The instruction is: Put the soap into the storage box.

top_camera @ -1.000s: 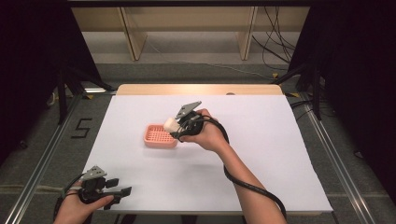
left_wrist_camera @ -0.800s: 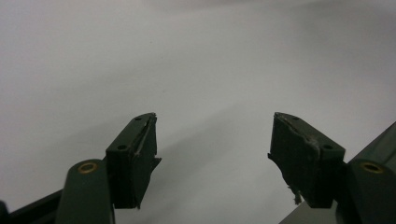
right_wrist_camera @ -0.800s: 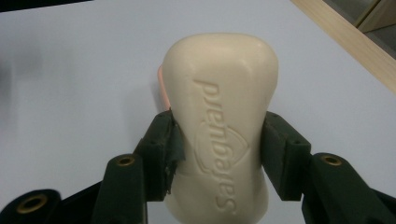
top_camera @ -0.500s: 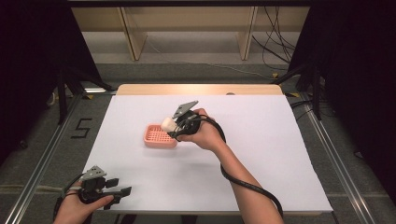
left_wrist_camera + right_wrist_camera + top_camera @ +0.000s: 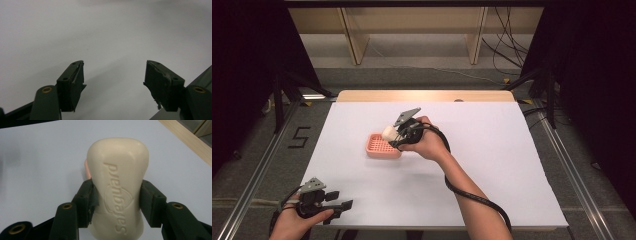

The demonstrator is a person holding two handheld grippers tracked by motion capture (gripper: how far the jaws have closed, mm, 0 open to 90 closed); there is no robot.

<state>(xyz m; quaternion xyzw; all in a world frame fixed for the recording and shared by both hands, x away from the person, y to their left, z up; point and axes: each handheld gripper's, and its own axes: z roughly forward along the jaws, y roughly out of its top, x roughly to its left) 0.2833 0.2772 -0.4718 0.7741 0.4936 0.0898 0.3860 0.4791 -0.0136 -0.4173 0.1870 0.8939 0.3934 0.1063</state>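
Observation:
A cream bar of soap with embossed lettering is clamped between the jaws of my right gripper. In the high view the right gripper holds the soap just above the right end of a pink slotted soap dish on the white table. A sliver of the pink dish peeks out behind the soap. My left gripper rests near the table's front left corner, open, with bare white surface between its jaws.
The white table has a wooden strip along its far edge. Metal rails run along both sides on the floor. A black cable trails from the right gripper along the forearm.
The right gripper with the soap has stayed over the dish, shifting only slightly. The left gripper has not moved.

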